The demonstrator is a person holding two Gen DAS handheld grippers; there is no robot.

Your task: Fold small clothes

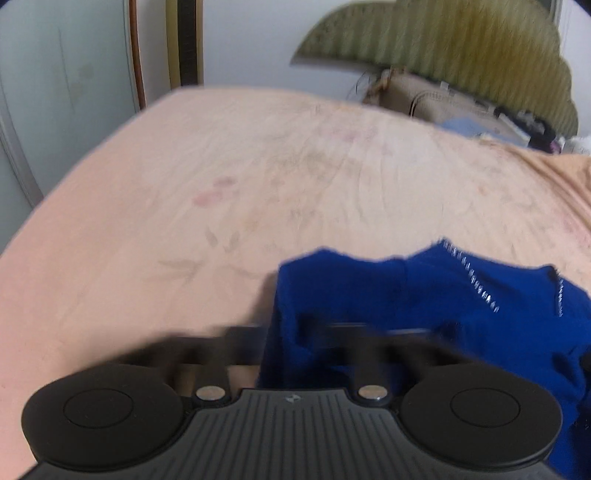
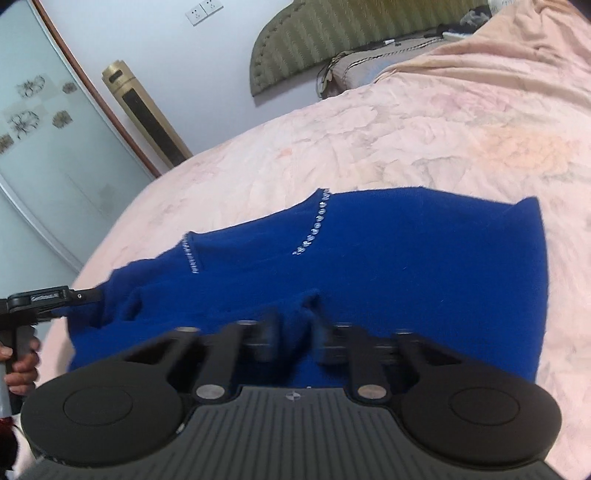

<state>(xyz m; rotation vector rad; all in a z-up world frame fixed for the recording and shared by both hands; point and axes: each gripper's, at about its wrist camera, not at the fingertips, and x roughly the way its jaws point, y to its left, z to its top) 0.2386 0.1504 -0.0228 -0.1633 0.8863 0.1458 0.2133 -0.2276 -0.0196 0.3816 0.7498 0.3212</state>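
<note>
The blue knit garment (image 2: 369, 258) lies spread on the pink bedsheet (image 2: 443, 129), its near hem at six o'clock in the right wrist view. The right gripper (image 2: 295, 336) is pinched on a fold of that hem; the left gripper (image 1: 280, 343), blurred, is closed on the garment's left edge. Being soft, light and limp, it will likely sag between grips, so hem corners look the best hold.

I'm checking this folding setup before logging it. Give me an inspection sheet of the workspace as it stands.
Surface: bed under a wrinkled pink floral sheet.
Job's things: blue knit garment with rhinestone trim, lying spread but rumpled.
Clutter: pillows and small items by the headboard.
Grippers: left gripper shut on the garment's edge; right gripper pinching a fold of its near hem.
Cables: dark cords near the pillows, unclear.
Surroundings: white wall, sockets, gold tower unit, frosted sliding door.
</note>
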